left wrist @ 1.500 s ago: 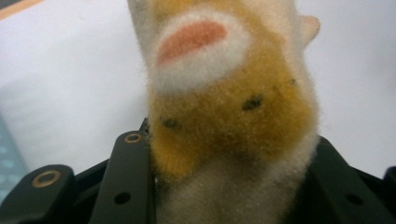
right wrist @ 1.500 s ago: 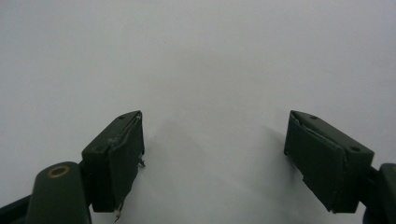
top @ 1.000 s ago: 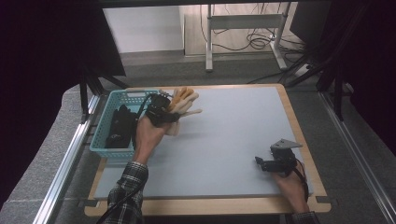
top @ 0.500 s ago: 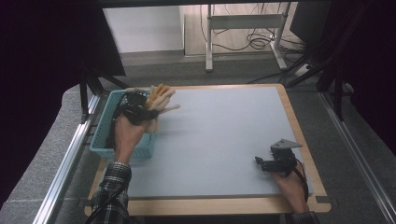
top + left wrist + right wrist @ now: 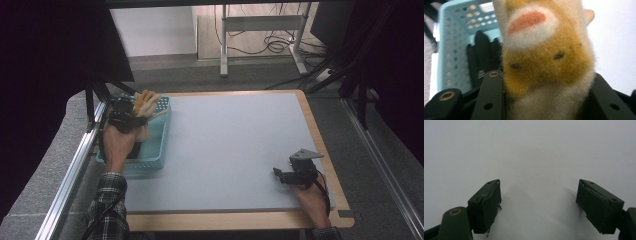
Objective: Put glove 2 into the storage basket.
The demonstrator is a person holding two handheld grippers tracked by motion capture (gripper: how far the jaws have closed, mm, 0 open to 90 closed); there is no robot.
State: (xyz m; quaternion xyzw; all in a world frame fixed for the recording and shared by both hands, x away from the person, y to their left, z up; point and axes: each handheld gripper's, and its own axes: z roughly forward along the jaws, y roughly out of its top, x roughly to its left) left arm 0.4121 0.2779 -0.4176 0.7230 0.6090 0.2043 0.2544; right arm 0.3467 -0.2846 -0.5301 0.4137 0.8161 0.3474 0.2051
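Observation:
A fuzzy tan-and-cream plush toy [image 5: 544, 57] with a pink patch is clamped between the jaws of my left gripper [image 5: 131, 119], which hangs over the far end of a teal plastic basket [image 5: 159, 145] at the table's left edge. In the high view the plush toy [image 5: 145, 101] sticks out past the gripper towards the basket's far rim. A black glove [image 5: 482, 60] lies inside the basket [image 5: 451, 42] under the toy. My right gripper [image 5: 281, 175] rests low on the grey table top near the front right, jaws wide apart with nothing between them [image 5: 537, 202].
The grey table mat [image 5: 235, 145] has a wooden rim [image 5: 320, 130]. A metal rail [image 5: 75, 165] runs along the left side beside the basket. Beyond the table stand a white desk frame [image 5: 260, 25] and cables on the floor.
My left hand has carried the plush toy leftwards, from over the mat beside the basket to above the basket itself. The right gripper has stayed where it was.

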